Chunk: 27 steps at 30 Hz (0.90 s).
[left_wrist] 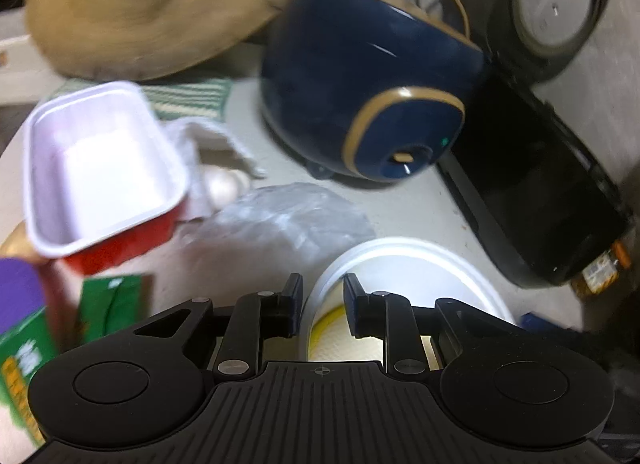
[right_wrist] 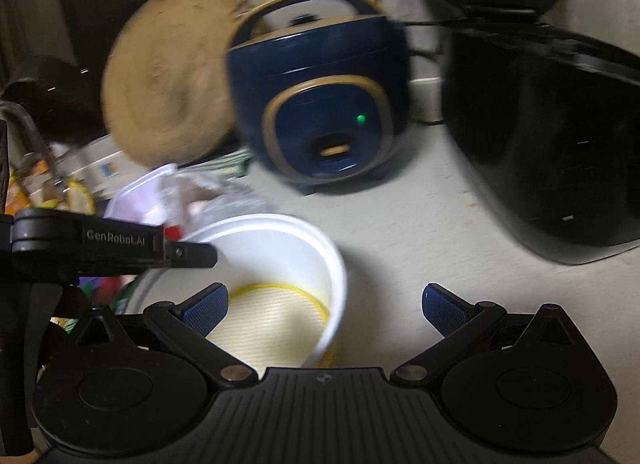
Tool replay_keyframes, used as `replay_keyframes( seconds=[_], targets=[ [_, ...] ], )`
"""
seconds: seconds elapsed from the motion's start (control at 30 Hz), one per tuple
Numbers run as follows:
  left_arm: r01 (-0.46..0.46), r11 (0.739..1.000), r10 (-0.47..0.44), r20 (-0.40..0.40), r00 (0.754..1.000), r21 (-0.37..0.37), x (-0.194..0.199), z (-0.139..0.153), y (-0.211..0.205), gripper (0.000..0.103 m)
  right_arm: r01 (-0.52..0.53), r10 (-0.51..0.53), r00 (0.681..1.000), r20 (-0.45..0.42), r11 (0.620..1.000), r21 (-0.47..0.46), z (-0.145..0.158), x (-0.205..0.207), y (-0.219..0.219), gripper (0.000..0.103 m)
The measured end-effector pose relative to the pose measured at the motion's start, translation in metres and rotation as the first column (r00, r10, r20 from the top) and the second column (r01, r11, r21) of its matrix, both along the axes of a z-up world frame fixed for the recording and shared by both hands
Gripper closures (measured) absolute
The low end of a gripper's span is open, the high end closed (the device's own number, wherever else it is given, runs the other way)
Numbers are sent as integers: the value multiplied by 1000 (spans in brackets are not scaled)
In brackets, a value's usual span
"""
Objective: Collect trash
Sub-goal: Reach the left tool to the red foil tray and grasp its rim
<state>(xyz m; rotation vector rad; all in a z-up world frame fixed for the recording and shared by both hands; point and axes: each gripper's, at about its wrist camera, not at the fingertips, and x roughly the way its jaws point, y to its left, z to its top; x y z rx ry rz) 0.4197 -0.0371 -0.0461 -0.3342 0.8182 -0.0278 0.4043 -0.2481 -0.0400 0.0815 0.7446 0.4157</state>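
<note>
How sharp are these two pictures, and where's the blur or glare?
Left wrist view: the white tray and blue cooker are smeared by motion, the white cup rim glares. Right wrist view: the round wooden board and cooker blur; both gripper bodies stay crisp.

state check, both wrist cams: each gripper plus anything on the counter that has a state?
left gripper: jaws slightly apart across the cup's rim, not pressing
right gripper: open wide, empty
white cup: upright, empty
red tray: tilted, empty
blue rice cooker: lid shut, green light on
black cooker: lid open
</note>
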Motion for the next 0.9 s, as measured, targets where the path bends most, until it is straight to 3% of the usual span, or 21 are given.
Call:
replay_keyframes(
  seconds=[0.17, 0.33, 0.43, 0.67, 0.8, 0.9],
  targets=[
    [11, 997, -14, 41, 999, 78, -1, 0, -10, 78, 66, -66, 998, 1, 997, 48, -2, 1, -33, 0],
    [14, 1000, -16, 96, 995, 27, -17, 20, 2, 78, 109, -108, 993, -47, 994, 29, -16, -1, -47, 0],
    [-3, 1000, 2, 115, 993, 6, -25, 31, 13, 78, 117, -111, 990, -84, 991, 64, -24, -4, -54, 0],
    [-6, 999, 0, 117, 993, 53, -40, 40, 19, 78, 133, -107, 982, -155, 976, 173, -30, -1, -59, 0],
    [-46, 999, 47, 155, 987, -8, -66, 53, 38, 78, 58, -53, 998, -39, 987, 150, -2, -13, -46, 0],
    [-110, 993, 106, 135, 985, 28, -92, 55, 58, 78, -42, 38, 998, 50, 996, 84, 19, -26, -25, 0]
  ],
)
